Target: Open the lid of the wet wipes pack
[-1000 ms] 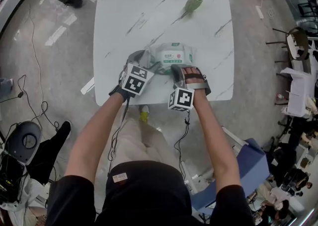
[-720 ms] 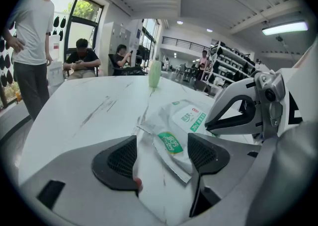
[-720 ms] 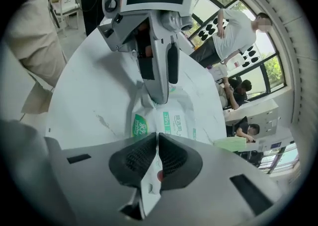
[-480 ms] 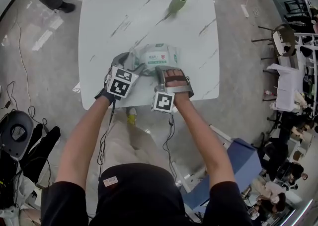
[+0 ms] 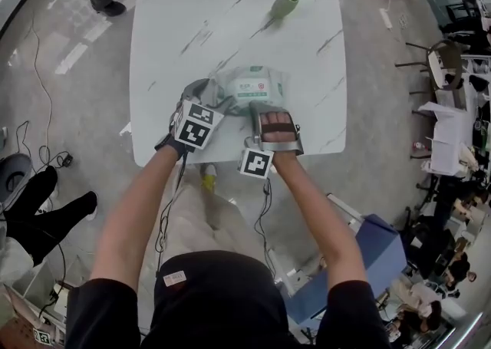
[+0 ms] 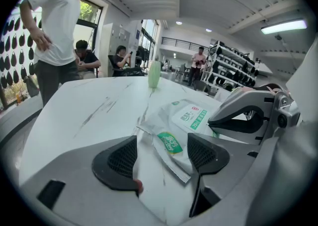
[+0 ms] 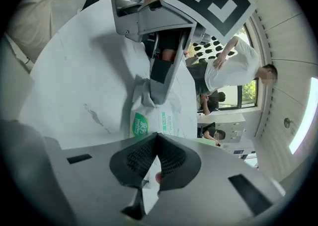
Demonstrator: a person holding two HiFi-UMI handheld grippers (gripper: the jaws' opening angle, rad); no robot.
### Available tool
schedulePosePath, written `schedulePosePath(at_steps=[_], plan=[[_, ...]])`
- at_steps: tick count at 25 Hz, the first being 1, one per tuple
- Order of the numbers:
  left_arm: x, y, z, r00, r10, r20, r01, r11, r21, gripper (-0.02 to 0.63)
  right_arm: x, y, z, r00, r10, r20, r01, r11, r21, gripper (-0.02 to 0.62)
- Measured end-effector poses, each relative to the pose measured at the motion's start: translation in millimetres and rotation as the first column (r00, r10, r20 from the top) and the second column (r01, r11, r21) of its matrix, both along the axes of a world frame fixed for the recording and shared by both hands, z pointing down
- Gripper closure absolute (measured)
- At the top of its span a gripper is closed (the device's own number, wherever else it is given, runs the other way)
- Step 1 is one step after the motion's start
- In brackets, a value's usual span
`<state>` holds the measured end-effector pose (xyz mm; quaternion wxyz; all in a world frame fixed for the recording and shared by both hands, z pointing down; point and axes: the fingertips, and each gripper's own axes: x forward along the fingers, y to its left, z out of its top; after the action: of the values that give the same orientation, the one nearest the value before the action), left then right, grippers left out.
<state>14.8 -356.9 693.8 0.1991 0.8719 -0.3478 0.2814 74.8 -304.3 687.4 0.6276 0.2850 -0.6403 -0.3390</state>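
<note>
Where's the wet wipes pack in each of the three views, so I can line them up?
Head view: the wet wipes pack sits at centre, near the table's front edge.
Left gripper view: right of centre, with its end lying between the jaws, which stand apart.
Right gripper view: centre, just above the shut jaws.
Shared landmark: the white marbled table lies beneath the pack in all three views.

overhead head view, close claw views, shared pack [image 5: 257,87]
</note>
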Motion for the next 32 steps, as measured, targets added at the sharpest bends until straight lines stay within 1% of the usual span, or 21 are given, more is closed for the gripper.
schedulePosePath(at_steps=[6, 11, 14, 16, 18, 20, 22, 24, 27, 30, 32], plan=[[-0.6, 0.8, -1.4, 1.000, 0.001, 0.002, -0.001, 1.000, -0.001, 0.272, -0.6, 1.7, -3.3, 1.000, -0.006, 0.000, 0.006, 1.000, 0.007, 0.592], [-1.0, 0.1, -1.0, 1.000, 0.003, 0.005, -0.003, 1.000, 0.005, 0.274, -0.4, -5.9, -18.4, 1.000, -0.002, -0.003, 0.002, 0.999, 0.047, 0.592], [-0.9, -0.1, -0.8, 1.000, 0.000, 0.005, 0.000, 1.000, 0.007, 0.274, -0.9, -7.3, -21.8, 1.000, 0.000, 0.005, 0.000, 0.999, 0.043, 0.592], [-0.6, 1.0, -0.7, 1.000, -0.002, 0.005, 0.002, 1.000, 0.004, 0.274, -1.1, -5.6, -22.0, 1.000, 0.003, 0.015, -0.003, 1.000, 0.023, 0.591], [-0.5, 2.2, -0.5, 1.000, -0.002, 0.007, 0.002, 1.000, -0.002, 0.274, 0.4, -5.9, -24.7, 1.000, 0.000, 0.003, 0.000, 1.000, 0.022, 0.592], [-0.4, 2.1, -1.0, 1.000, -0.001, 0.004, 0.001, 1.000, -0.001, 0.273, 0.8, -7.5, -28.0, 1.000, 0.000, 0.012, 0.000, 1.000, 0.020, 0.591], [-0.8, 1.9, -1.8, 1.000, 0.000, 0.002, 0.000, 1.000, 0.002, 0.273, 1.9, -10.2, -32.0, 0.999, 0.009, 0.047, -0.009, 1.000, -0.007, 0.591], [-0.8, 1.9, -2.4, 1.000, 0.000, 0.002, 0.000, 1.000, 0.002, 0.273, 3.2, -13.0, -37.0, 0.994, 0.022, 0.107, -0.016, 0.998, -0.053, 0.591], [-2.6, -0.3, -2.1, 1.000, -0.003, 0.005, 0.003, 1.000, -0.001, 0.273, 2.4, -19.6, -45.6, 0.983, 0.003, 0.182, 0.015, 0.995, -0.098, 0.589], [1.2, 3.4, -2.3, 1.000, 0.004, -0.001, -0.004, 1.000, -0.012, 0.273, 6.2, -15.6, -47.2, 0.959, 0.019, 0.283, 0.044, 0.976, -0.213, 0.591], [2.6, 3.6, -2.6, 1.000, 0.010, -0.003, -0.010, 1.000, -0.018, 0.275, 9.0, -17.4, -51.0, 0.943, 0.038, 0.332, 0.052, 0.965, -0.258, 0.591]])
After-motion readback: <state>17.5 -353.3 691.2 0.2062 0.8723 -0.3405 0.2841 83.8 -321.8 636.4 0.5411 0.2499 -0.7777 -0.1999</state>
